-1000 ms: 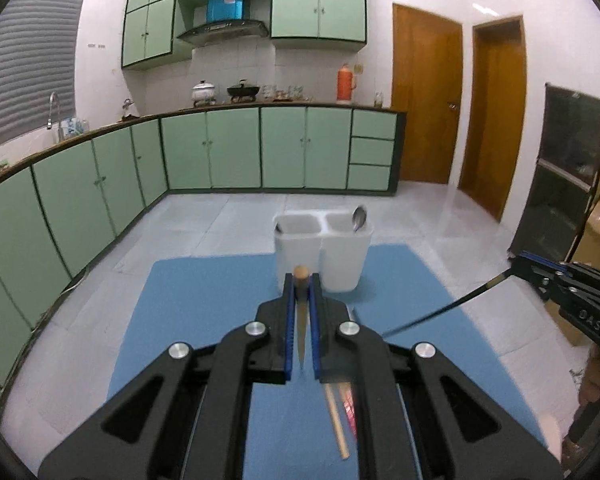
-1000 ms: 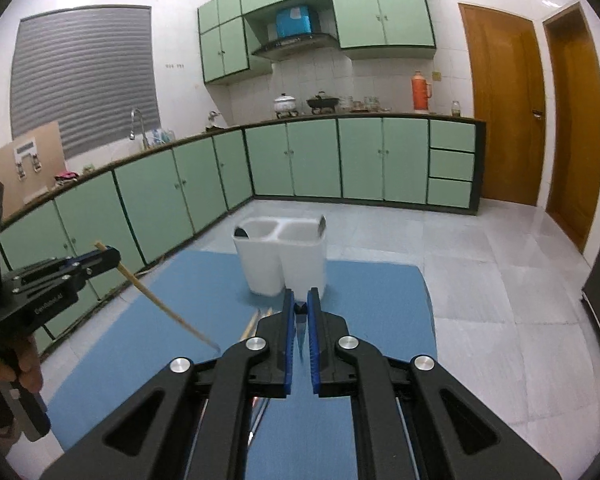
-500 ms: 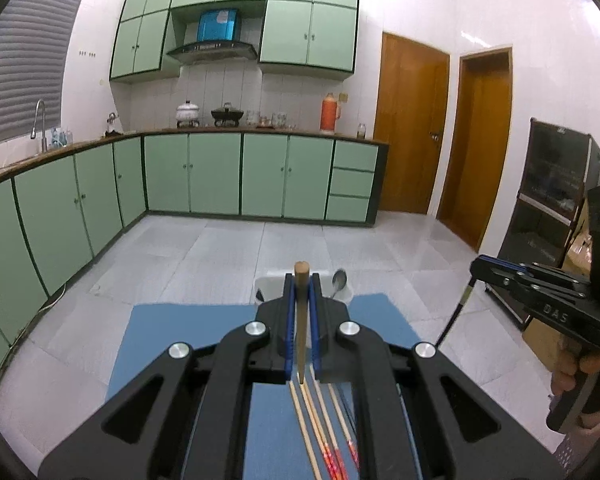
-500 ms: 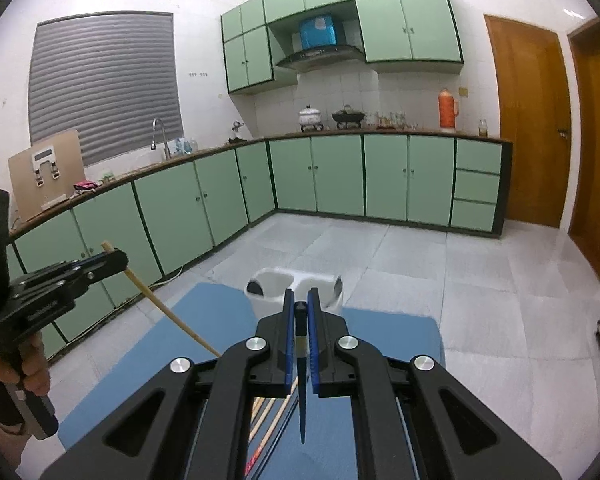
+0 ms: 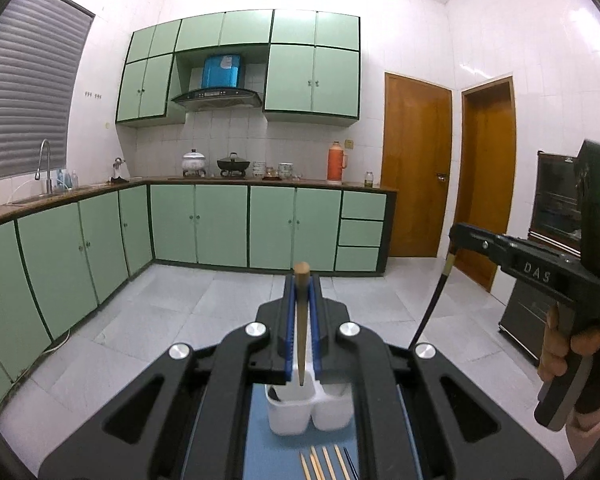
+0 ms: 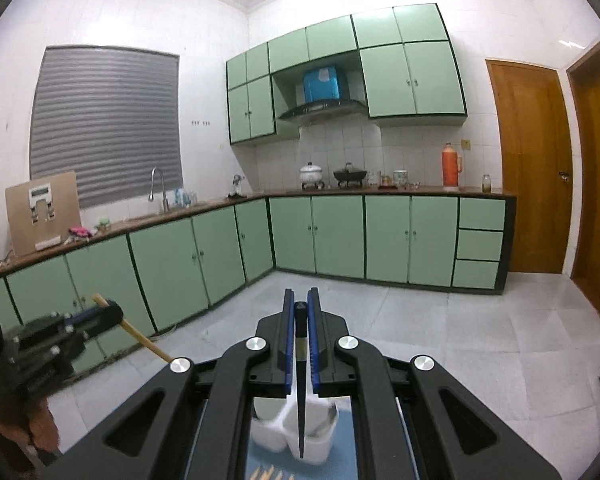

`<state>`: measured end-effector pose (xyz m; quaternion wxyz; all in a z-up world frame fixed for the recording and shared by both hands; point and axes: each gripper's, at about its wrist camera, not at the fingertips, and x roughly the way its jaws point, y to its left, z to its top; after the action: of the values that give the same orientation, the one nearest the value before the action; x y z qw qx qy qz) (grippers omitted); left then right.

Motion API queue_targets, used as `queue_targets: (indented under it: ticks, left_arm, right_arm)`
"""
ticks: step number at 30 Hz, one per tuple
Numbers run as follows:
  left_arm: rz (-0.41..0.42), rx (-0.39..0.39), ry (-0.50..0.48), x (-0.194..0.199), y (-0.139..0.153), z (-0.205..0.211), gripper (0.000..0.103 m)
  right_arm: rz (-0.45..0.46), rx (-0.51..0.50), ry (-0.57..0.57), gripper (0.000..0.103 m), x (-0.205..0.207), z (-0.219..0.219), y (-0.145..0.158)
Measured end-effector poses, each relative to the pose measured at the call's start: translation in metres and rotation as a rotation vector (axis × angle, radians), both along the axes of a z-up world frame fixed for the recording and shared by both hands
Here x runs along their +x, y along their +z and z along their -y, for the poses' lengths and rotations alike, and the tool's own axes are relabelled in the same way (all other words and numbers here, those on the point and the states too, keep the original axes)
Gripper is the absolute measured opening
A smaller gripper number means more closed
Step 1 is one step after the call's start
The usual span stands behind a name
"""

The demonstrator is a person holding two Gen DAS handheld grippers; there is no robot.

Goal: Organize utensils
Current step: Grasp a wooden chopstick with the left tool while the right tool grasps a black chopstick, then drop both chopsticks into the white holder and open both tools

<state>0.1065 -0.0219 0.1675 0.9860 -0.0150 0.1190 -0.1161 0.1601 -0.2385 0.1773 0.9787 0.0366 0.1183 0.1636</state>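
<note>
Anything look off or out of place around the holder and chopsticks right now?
Nothing stands out. The white two-compartment holder stands upright on the blue mat, loose chopsticks lie in a row in front of it. The left gripper holds a wooden chopstick, the right gripper a black one, both hanging tip-down.

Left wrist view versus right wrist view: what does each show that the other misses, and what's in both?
Only the left wrist view shows the hand on the right gripper and that gripper's black chopstick side-on. Only the right wrist view shows the cardboard panel on the counter. Both show the white two-part holder, loose chopsticks on the blue mat, and the left gripper shut on a wooden chopstick.
</note>
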Motion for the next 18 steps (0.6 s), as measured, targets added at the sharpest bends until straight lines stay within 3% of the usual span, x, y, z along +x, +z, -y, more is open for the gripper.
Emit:
queue_targets:
  ticks: [4,8,18]
  left_arm:
    - [-0.027,0.013,-0.003,0.035,-0.009,0.010,0.006]
    - [-0.072,0.036,0.003,0.061,-0.030,0.018,0.006]
    - [-0.190,0.075,0.006,0.100,-0.085,0.017,0.006]
  right_arm:
    - [0.005,-0.004,-0.020,0.006,0.034,-0.009,-0.008]
    - [-0.017,-0.008,-0.023,0.006,0.067,-0.018,-0.034]
    - [-0.148,-0.020,-0.004,0.006,0.090,-0.026,-0.098]
